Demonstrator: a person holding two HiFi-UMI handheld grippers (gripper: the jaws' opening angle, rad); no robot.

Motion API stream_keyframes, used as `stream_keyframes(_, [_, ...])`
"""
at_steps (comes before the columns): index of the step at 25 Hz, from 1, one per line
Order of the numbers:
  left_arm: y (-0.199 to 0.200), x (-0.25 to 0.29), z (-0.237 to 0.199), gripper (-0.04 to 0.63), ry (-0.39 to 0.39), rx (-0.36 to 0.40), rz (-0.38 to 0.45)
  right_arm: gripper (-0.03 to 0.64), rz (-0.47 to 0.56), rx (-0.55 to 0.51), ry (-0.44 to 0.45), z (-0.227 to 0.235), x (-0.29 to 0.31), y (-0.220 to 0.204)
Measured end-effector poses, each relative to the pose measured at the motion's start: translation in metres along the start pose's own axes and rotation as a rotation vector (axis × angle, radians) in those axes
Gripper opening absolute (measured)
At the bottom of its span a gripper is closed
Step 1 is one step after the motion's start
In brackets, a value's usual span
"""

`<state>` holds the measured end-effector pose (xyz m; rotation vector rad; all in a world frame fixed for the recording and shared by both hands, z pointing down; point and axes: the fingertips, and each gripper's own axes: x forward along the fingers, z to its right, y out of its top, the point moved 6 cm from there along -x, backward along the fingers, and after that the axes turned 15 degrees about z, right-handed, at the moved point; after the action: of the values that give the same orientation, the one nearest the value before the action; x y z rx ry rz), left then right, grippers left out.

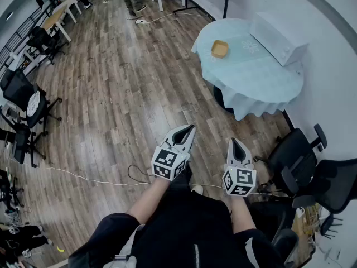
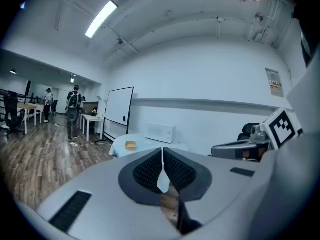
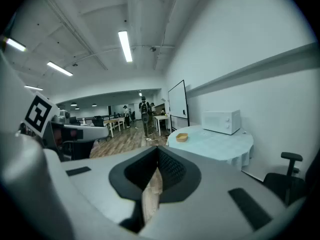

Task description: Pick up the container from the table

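While the container point(image 1: 219, 49) rests on the round table point(image 1: 254, 88), near the table's 10 o'clock edge in the head view, no part of the pick-up is done. A microwave point(image 1: 277, 38) stands at the container's 3 o'clock, apart from it. The left tool point(image 1: 189, 128) and right tool point(image 1: 232, 141) hang over the wooden floor point(image 1: 111, 94), well apart from the table, with the container at about their 1 o'clock. Both tools are clenched, jaws together on nothing. Left to do, as judged: approach, release one tool's jaws, grip the container, lift.
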<state>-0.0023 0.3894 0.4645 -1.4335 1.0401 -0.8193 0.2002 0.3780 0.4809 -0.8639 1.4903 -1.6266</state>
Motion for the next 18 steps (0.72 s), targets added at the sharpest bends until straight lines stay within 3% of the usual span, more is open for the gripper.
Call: stream_keyframes(18, [-0.004,0.012,0.013,0.023,-0.010,0.000,-0.009,0.026,-0.012,0.031,-0.017,0.013,-0.005,-0.003])
